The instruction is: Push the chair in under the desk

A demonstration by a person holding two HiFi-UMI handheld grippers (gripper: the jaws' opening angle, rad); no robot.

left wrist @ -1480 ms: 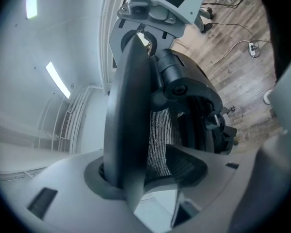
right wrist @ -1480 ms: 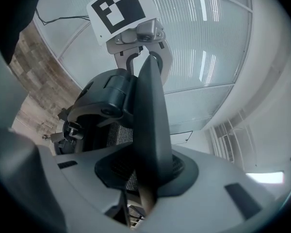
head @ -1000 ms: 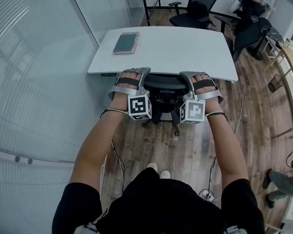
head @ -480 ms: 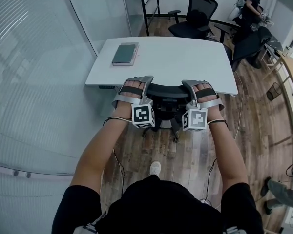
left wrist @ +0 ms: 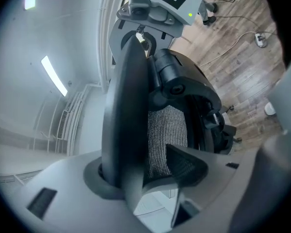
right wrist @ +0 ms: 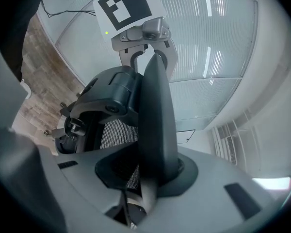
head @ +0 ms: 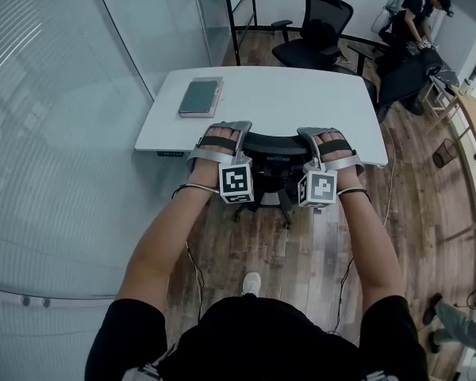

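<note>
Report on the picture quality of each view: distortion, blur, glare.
Head view: fisheye bows the glass wall and floorboards; light is even, the white desk bright. Left gripper view: dark vignette at the corners, the chair back close and soft, a ceiling light strip glaring. Right gripper view: same vignette, chair back soft, the striped glass wall bright behind.

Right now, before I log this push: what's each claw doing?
Left claw: closed on the chair back, at its top edge.
Right claw: closed on the chair back too.
</note>
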